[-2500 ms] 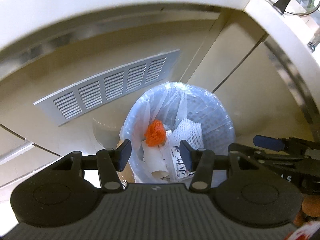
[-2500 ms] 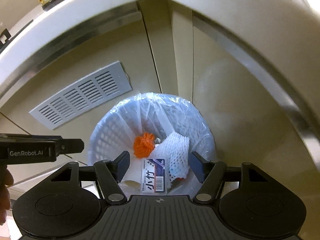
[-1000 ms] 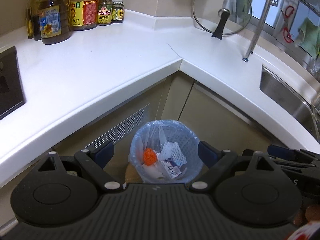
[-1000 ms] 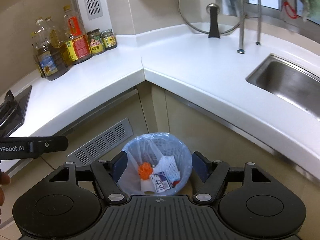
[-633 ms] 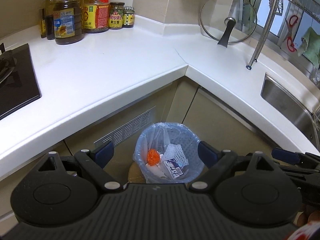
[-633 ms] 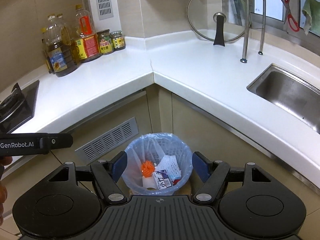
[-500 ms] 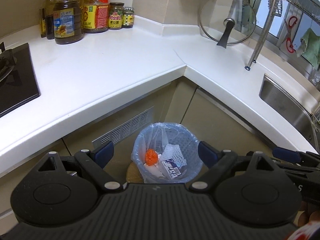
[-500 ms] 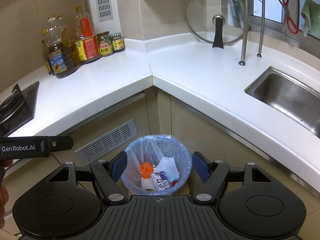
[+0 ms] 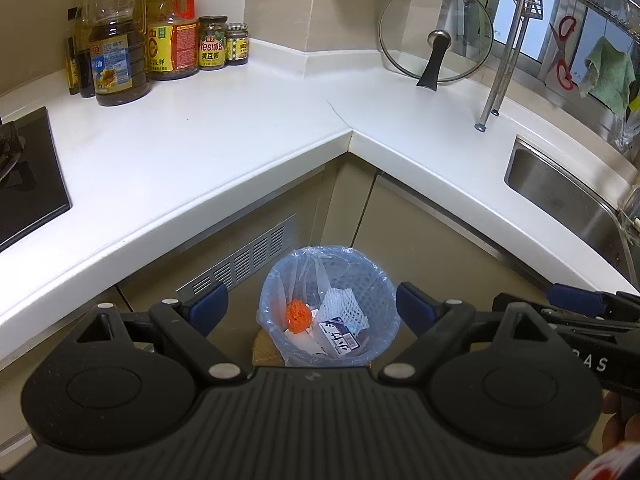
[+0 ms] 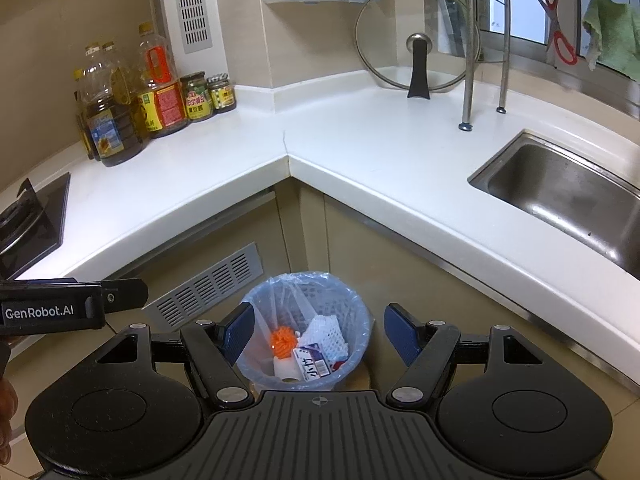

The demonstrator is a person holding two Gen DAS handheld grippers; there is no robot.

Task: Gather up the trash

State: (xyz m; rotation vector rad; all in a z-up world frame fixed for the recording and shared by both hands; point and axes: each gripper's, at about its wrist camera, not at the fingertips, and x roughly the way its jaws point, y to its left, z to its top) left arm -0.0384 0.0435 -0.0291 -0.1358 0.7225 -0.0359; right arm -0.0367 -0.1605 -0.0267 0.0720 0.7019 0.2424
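A blue mesh bin [image 9: 382, 280] [image 10: 352, 304] lined with a clear bag stands on the floor in the corner under the white counter. Inside lie an orange scrap [image 9: 298, 316] [image 10: 283, 340], a white foam net [image 9: 342, 306] [image 10: 326, 334], a small printed carton [image 9: 340, 338] [image 10: 312, 362] and a white paper roll [image 10: 285, 369]. My left gripper [image 9: 312, 310] hangs well above the bin, open, with nothing between its blue pads. My right gripper [image 10: 319, 332] is likewise open and empty, high over the bin. Each gripper's body shows at the edge of the other's view.
The white L-shaped counter [image 9: 224, 148] [image 10: 360, 140] carries oil bottles and jars [image 9: 160, 48] [image 10: 156, 92] at the back left, a black hob [image 9: 24, 176] at left, a glass lid [image 9: 436, 32] at the wall, a rack leg [image 10: 466, 92] and a steel sink [image 10: 568, 196] at right. A vent grille [image 10: 204, 288] is in the cabinet.
Both grippers have drawn up and back from inside the bin's mouth to above counter height; the bin looks far smaller. The left jaws stand wider than at first.
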